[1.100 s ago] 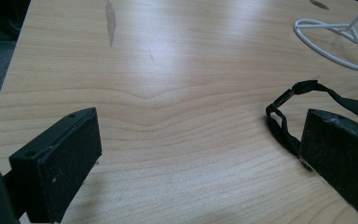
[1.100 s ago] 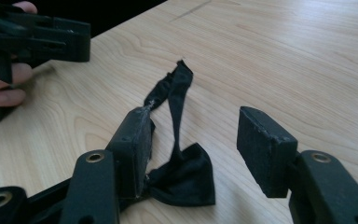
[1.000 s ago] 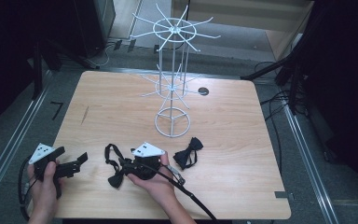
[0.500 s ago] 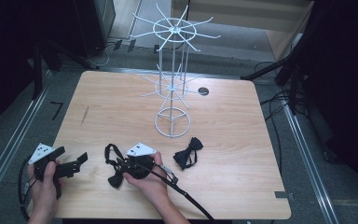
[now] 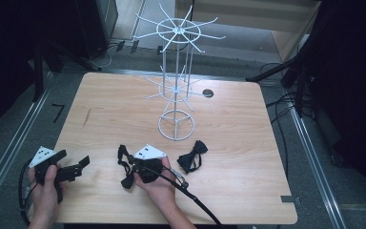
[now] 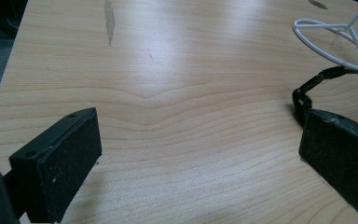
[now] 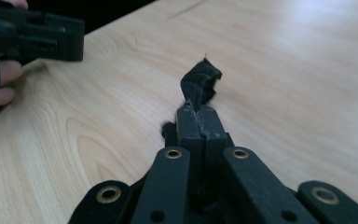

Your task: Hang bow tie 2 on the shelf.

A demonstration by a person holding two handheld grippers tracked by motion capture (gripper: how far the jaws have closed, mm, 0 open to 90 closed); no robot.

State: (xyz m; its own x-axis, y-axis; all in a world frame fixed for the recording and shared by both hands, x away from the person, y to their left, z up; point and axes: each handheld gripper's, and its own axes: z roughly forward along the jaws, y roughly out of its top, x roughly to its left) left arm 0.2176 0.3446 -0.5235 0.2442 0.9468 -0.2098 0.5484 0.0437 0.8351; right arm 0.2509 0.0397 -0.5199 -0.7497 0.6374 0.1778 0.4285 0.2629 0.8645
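**Colour reference for your work area**

Your table (image 5: 248,124) is light wood with a visible grain pattern. Both bow ties, the one at your right gripper (image 5: 129,172) and the second bow tie (image 5: 192,159), are plain black. The wire stand (image 5: 176,86) is white. Each gripper, left gripper (image 5: 78,164) included, is black with a pale grey top plate.

A light wooden table (image 5: 248,143) with rounded corners stands on a grey floor (image 5: 352,191). Metal rails (image 5: 9,152) run along the floor on both sides of the table. Beyond the table's far edge lie dark cables (image 5: 102,50) and a pale wooden cabinet (image 5: 267,19). Darkness surrounds the table left and right. Soft glare falls across the tabletop.
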